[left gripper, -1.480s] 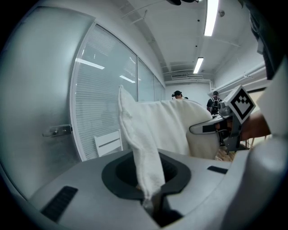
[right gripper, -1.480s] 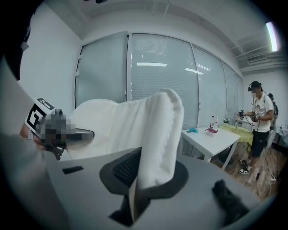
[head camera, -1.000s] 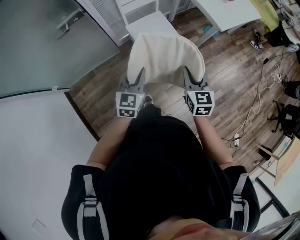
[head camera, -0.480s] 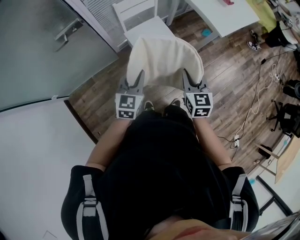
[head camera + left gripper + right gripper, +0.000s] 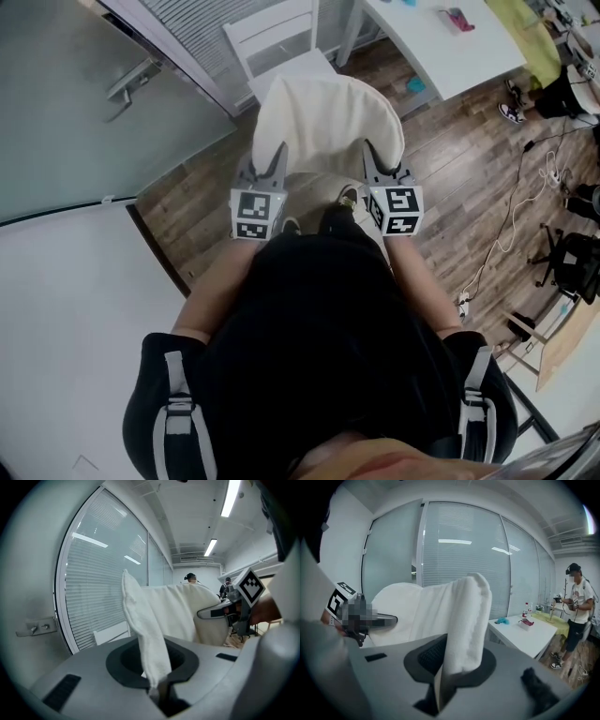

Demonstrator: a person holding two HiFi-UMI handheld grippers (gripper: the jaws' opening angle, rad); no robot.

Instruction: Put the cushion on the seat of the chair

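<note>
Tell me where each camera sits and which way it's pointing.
Head view: on the person's head, looking steeply down at the cushion and chair; torso, left gripper and right gripper show.
Left gripper view: on the left gripper, looking along jaws shut on the cushion's edge towards a glass wall.
Right gripper view: on the right gripper, likewise gripping the cushion; table beyond.
Shared: each gripper view shows the other gripper.

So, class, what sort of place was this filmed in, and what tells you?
Probably an office or lab workroom: tall glass partition walls with slatted blinds, a long white rectangular table, and white strip lights on the ceiling.
</note>
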